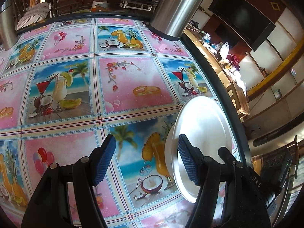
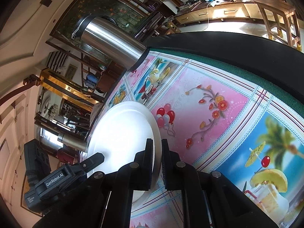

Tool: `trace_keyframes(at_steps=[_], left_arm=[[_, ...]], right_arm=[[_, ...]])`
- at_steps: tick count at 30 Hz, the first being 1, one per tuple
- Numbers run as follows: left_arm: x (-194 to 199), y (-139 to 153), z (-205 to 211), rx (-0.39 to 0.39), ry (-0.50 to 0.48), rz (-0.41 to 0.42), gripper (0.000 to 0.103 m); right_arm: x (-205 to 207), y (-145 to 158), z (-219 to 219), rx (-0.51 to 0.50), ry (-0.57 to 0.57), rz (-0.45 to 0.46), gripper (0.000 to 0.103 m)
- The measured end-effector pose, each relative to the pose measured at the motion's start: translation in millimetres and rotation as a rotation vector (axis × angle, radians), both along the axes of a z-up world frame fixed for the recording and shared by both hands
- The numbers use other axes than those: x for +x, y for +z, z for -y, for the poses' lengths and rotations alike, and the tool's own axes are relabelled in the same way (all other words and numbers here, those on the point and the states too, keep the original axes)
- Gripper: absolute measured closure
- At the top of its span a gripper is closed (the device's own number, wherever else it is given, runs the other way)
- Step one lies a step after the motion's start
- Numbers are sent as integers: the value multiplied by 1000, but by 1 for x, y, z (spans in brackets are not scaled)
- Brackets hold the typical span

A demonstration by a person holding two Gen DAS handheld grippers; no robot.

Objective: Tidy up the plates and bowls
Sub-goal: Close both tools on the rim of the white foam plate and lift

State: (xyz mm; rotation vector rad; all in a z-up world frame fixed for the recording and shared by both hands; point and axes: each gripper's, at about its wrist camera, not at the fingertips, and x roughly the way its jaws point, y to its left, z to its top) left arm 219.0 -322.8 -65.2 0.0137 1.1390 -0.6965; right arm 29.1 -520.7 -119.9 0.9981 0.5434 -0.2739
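Plate (image 2: 123,133): white, round, shallow, smooth glossy surface with a raised rim; probably ceramic or melamine. Held tilted above the right side of the table (image 1: 123,95), near its dark edge.

Right gripper (image 2: 157,163): fingers clamped on the plate's near rim, one pad on each face.

Left gripper (image 1: 146,161): fingers wide apart, holding nothing; its right pad (image 1: 187,161) stands in front of the plate.

Handling, judged: stiff, light to moderate weight, slippery, breakable if dropped. Rim is the only sound hold; a one-edge grip invites tipping.

Tablecloth (image 2: 209,114): glossy vinyl, pink and tropical-drink panels.

Flask (image 1: 176,7): brushed steel cylinder, far right of table.
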Motion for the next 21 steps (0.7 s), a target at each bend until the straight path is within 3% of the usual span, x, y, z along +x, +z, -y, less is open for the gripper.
trace_keyframes(at_steps=[10, 17, 21], left_arm=[[-3, 3, 3, 38, -27, 19, 37], [-3, -4, 7, 50, -47, 10, 67], [-7, -2, 10, 49, -72, 27, 78]], right_arm=[[-2, 4, -1, -2, 4, 9, 89], [-2, 7, -3, -19, 11, 18, 90], [-1, 10, -7, -46, 11, 17, 91]])
